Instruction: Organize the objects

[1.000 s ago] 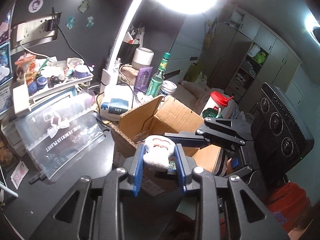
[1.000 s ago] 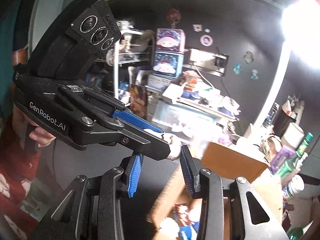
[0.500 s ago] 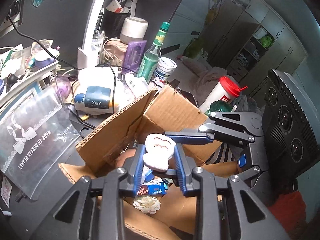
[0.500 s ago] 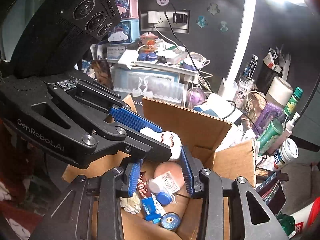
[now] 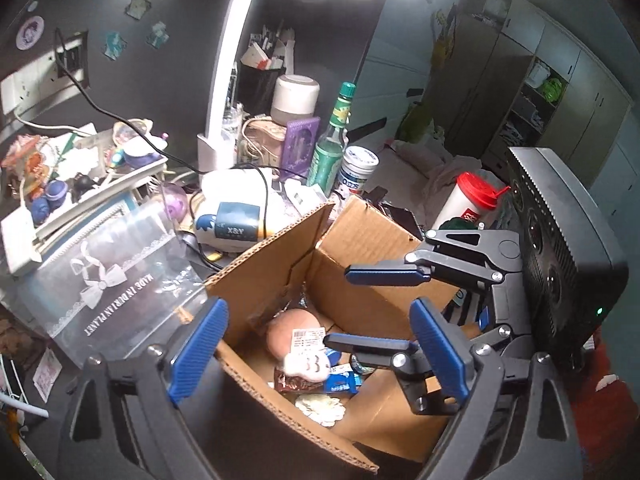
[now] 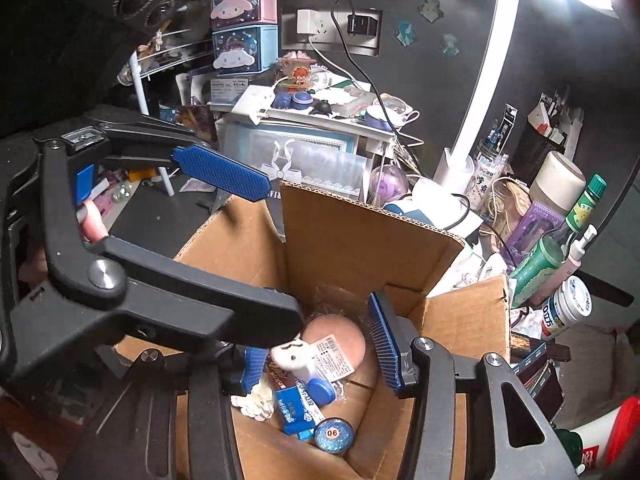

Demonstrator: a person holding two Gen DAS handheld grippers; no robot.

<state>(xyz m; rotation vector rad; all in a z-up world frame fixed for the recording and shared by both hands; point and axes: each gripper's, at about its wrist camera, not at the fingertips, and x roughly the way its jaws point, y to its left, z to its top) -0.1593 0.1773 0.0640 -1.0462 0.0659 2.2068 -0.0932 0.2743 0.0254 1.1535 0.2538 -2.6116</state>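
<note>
An open cardboard box [image 5: 372, 240] [image 6: 344, 232] stands on the dark desk. A small white plush toy [image 5: 306, 365] [image 6: 292, 356] lies inside it, beside a pink round puff [image 5: 288, 332] [image 6: 336, 336] with a label, a blue packet [image 6: 294, 404] and a glitter jar [image 6: 333, 434]. My left gripper [image 5: 316, 348] hangs open over the box, empty. My right gripper [image 6: 316, 344] is also open above the box, and its blue-padded fingers [image 5: 384, 274] show in the left wrist view.
A clear bag with a bow [image 5: 112, 280], a white pouch [image 5: 236, 216], a green bottle [image 5: 332, 148], a white jar [image 5: 358, 170] and a red-lidded cup [image 5: 468, 204] crowd round the box. Stacked drawers and trinkets [image 6: 296, 112] stand behind. A lamp post [image 6: 480, 92] rises at the back.
The left gripper has opened and let go of the white plush toy, which now lies in the box. Both grippers have stayed over the box, and the right gripper has opened a little wider.
</note>
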